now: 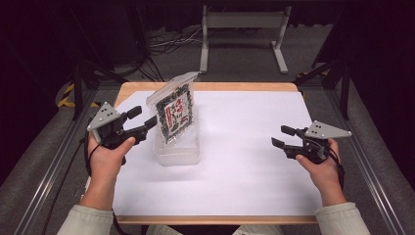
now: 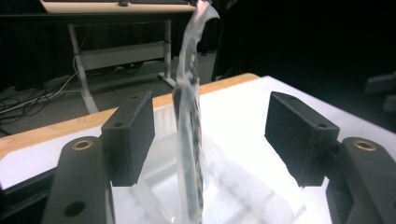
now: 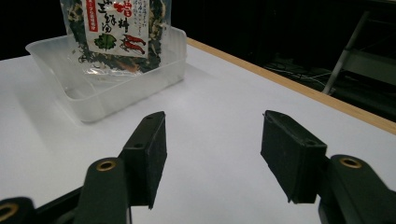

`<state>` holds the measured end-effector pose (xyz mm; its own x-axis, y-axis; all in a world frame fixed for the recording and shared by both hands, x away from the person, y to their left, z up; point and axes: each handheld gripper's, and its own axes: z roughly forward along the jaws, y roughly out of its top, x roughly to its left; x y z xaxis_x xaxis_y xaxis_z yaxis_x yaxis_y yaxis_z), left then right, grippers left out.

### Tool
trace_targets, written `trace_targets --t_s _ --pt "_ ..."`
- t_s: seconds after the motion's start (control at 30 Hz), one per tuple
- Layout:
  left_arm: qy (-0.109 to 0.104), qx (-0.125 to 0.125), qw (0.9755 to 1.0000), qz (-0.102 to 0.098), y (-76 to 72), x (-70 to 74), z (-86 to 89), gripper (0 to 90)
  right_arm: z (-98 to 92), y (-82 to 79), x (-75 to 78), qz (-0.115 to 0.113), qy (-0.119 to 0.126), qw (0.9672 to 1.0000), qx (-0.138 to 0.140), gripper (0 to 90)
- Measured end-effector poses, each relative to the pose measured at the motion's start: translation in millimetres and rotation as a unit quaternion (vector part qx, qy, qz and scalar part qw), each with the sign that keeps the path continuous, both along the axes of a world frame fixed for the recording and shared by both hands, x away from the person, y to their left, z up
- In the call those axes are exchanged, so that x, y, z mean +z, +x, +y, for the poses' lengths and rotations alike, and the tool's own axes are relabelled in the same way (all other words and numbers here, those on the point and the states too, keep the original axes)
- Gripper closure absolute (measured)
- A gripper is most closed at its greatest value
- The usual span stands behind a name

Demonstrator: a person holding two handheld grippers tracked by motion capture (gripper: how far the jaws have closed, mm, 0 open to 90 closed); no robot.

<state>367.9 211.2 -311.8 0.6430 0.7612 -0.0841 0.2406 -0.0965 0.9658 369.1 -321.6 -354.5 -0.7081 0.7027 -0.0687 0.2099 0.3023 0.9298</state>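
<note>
Bag: a clear pouch of dark dried greens with a red-and-white label, standing on edge in the tub, centre-left of the high view; its sealed top leans toward the upper right.
Tub: a shallow clear plastic box on the white sheet, just below the bag in that frame.
Left gripper: your jaws stand apart with nothing gripped. In the left gripper view the bag rises between the two pads and touches neither.
Right gripper: at the right of the high view, jaws wide and empty, well apart from the tub. In the right gripper view the tub sits at upper left with the bag inside it.
Risk, tipping: the bag stands unsupported and leaning; a brush from either left pad would probably topple it out over the rim.
Risk, sliding: the tub looks light; a push from your left jaws could shove it across the sheet.
Risk, poor grip: closing on the thin, slippery film near its edge may let it slip or crumple.
Surroundings: wooden table edge at the top of the sheet; a white stand and loose cables on the floor beyond.
Obstruction: nothing lies between your right gripper and the tub; only the tub wall stands near your left jaws.
</note>
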Motion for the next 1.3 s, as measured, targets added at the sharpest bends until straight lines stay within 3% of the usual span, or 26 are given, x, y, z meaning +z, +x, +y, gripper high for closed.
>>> trace_targets --t_s 0.27,0.43,0.53,0.9,1.0,1.13,1.2,1.3 --pt "0.023 -0.022 0.9995 -0.001 -23.6 -8.9 18.1 32.1 -4.0 -4.4 -0.2 -0.006 0.006 1.0 -0.001 38.7" --pt "0.034 -0.033 0.9989 0.002 -29.8 -16.9 23.9 31.8 -7.5 -8.1 -3.7 -0.005 0.014 0.9999 -0.002 38.1" --pt "0.035 -0.045 0.9982 0.015 -35.4 -26.8 27.5 31.8 -8.0 -9.5 -6.2 -0.003 0.014 0.9999 -0.001 38.1" --pt "0.036 -0.053 0.9976 0.026 -38.2 -60.5 36.2 30.9 -11.9 -17.1 -17.0 0.0 0.023 0.9997 -0.003 37.0" --pt "0.04 -0.053 0.997 0.039 -37.2 -73.1 38.0 30.5 -13.8 -19.3 -24.4 0.003 0.03 0.9995 -0.005 36.9" --pt "0.038 -0.054 0.9972 0.036 -35.9 -82.3 39.5 28.5 -16.3 -21.5 -34.2 0.004 0.042 0.9991 -0.005 36.8" --pt "0.03 -0.057 0.9971 0.04 -35.1 -91.1 40.4 27.7 -17.2 -22.1 -38.9 0.006 0.046 0.9989 -0.004 36.7" --pt "0.035 -0.058 0.9965 0.048 -34.1 -106.7 40.8 26.3 -18.0 -22.9 -48.8 0.013 0.049 0.9987 -0.006 36.6"
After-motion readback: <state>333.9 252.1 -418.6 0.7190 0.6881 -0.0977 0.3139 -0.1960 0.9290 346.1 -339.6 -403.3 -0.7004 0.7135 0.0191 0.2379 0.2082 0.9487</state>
